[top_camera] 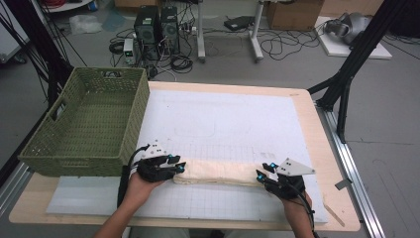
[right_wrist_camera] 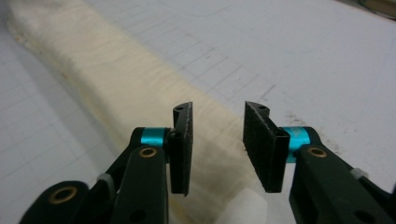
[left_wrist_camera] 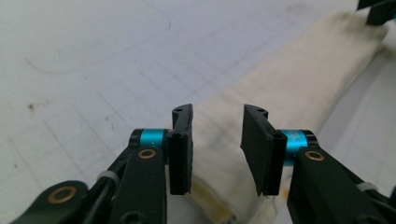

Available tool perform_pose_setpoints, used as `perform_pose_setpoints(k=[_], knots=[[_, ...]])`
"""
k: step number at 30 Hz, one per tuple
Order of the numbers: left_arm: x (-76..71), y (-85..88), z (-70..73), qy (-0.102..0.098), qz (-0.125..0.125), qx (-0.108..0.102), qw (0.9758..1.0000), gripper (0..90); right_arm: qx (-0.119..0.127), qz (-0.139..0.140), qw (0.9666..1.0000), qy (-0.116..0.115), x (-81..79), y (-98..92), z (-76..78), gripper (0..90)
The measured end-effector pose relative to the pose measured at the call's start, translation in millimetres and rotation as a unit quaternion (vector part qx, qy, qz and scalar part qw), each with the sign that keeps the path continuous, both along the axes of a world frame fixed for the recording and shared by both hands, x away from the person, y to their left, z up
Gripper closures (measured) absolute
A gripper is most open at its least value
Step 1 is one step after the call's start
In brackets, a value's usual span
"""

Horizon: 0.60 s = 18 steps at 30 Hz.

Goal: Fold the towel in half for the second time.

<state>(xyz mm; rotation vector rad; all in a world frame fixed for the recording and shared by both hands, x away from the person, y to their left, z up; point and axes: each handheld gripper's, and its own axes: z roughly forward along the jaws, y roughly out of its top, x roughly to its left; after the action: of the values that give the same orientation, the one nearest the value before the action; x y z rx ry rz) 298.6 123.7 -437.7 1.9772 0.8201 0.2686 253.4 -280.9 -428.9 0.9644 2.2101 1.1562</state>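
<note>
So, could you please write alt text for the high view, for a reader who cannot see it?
A person's two hands hold black grippers at the ends of a folded cream cloth on a white gridded mat: the left gripper at its left end, the right gripper at its right end. A green woven basket stands on the table's left side.
</note>
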Motion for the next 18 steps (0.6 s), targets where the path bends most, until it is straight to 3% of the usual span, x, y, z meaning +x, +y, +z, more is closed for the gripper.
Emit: perform_pose_setpoints(k=[3,6,8,13,15,17,18], knots=[[-2.4,-1.2,-10.2,0.008,-0.002,0.021,0.9997,66.6,-0.022,0.014,0.9995,0.016,-1.1,1.1,-7.5,67.5],[-4.3,0.4,-10.7,0.008,-0.001,0.025,0.9997,68.5,-0.042,0.009,0.9983,0.039,-1.0,-4.7,-16.1,68.9],[-6.1,1.9,-9.9,0.009,-0.004,0.031,0.9995,70.1,-0.031,0.002,0.9984,0.048,-1.0,-9.2,-17.0,68.9],[-10.6,7.3,-11.3,0.006,0.0,0.022,0.9997,70.2,-0.019,-0.006,0.9982,0.056,-2.5,-14.1,-17.4,64.6],[-10.7,8.1,-10.4,0.007,0.004,0.007,0.9999,66.1,-0.008,-0.016,0.9982,0.057,-2.4,-16.3,-16.3,50.6],[-10.4,10.5,-5.3,-0.009,0.008,-0.012,0.9999,60.2,0.035,-0.03,0.9976,0.051,-3.7,-23.0,-10.5,46.0],[-10.4,13.2,-1.1,-0.021,0.014,-0.03,0.9992,58.1,0.043,-0.039,0.9975,0.042,-4.8,-24.4,-7.1,41.7]])
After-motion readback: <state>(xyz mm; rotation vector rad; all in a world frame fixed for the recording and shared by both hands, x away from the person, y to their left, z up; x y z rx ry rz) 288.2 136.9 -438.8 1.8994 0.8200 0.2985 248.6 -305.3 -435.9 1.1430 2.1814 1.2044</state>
